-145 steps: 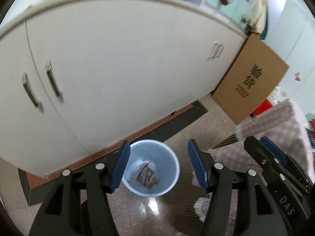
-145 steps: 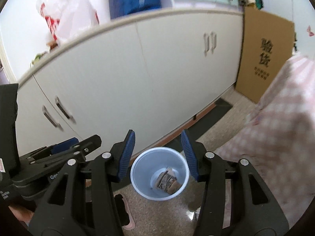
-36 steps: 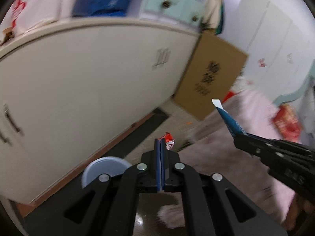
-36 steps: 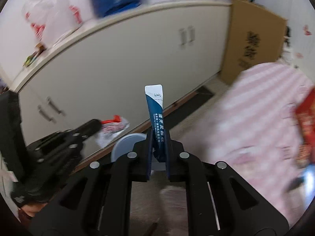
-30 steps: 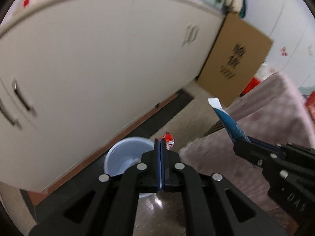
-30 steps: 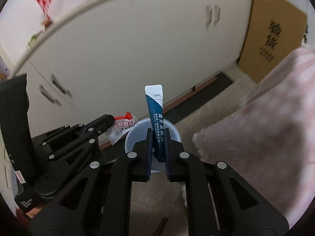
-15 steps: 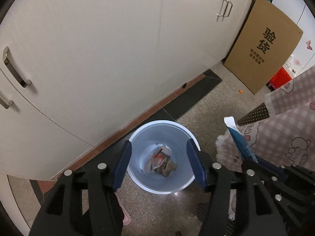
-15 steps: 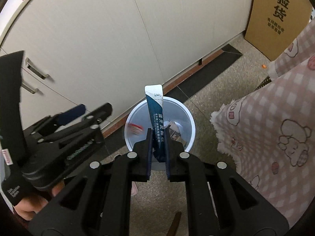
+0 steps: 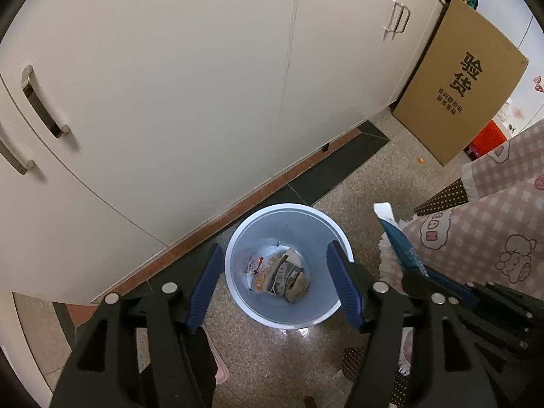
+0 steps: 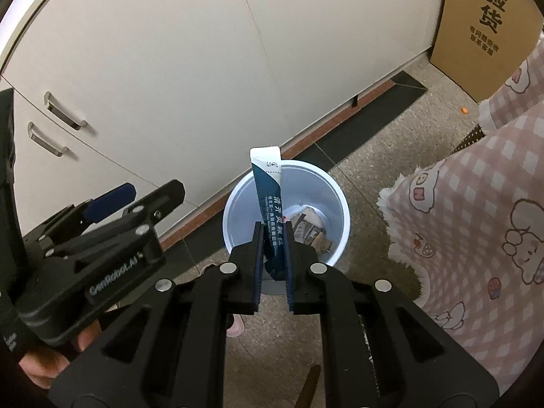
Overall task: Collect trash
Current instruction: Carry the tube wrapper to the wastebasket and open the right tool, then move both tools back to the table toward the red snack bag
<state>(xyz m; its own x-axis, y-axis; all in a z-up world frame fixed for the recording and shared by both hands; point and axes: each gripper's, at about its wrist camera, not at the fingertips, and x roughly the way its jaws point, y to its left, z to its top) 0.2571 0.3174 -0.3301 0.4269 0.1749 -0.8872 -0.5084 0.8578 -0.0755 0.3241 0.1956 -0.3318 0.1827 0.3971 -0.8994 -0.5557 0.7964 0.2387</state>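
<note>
A pale blue bin stands on the speckled floor by the cabinet, with crumpled wrappers at its bottom, among them a red-and-white one. My left gripper hangs over the bin, its jaws opening and nothing between them. My right gripper is shut on a dark blue sachet with a white top, held upright above the bin. The sachet also shows at the right of the left wrist view. The left gripper sits to the left in the right wrist view.
White cabinet doors with metal handles rise just behind the bin. A cardboard box leans against the cabinet at the right. A pink checked cloth hangs close on the right. A pink slipper lies on the floor near the bin.
Both grippers came down over the bin. The left jaws went from shut on a red-and-white wrapper to open, and the wrapper now lies in the bin. The right still grips the sachet.
</note>
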